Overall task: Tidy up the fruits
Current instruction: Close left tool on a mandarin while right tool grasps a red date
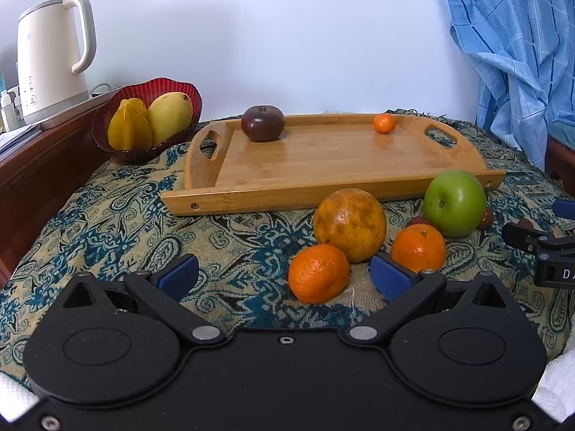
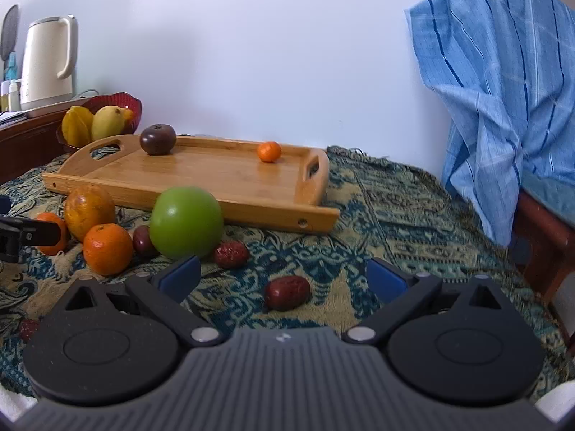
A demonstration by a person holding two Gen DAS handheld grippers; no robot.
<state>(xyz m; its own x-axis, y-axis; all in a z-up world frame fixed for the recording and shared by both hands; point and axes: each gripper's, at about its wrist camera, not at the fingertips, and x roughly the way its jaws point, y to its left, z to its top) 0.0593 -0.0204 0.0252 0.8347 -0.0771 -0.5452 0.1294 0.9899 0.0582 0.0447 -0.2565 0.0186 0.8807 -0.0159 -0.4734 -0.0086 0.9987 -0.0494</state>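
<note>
A wooden tray (image 1: 323, 165) (image 2: 222, 179) holds a dark purple fruit (image 1: 262, 123) (image 2: 158, 139) and a small orange (image 1: 384, 123) (image 2: 269, 151). In front of it on the cloth lie a large mottled orange (image 1: 350, 224) (image 2: 89, 207), two tangerines (image 1: 318, 273) (image 1: 418, 248) (image 2: 107, 249), a green apple (image 1: 454, 203) (image 2: 185, 222) and red dates (image 2: 287, 292) (image 2: 231, 254). My left gripper (image 1: 284, 276) is open, a tangerine between its fingers. My right gripper (image 2: 284, 280) is open around a date.
A red bowl (image 1: 107, 133) (image 2: 134, 106) with a starfruit and a mango stands left of the tray. A white kettle (image 1: 50, 57) (image 2: 48, 64) sits on a wooden ledge behind it. A blue striped cloth (image 1: 517, 54) (image 2: 496, 89) hangs at the right.
</note>
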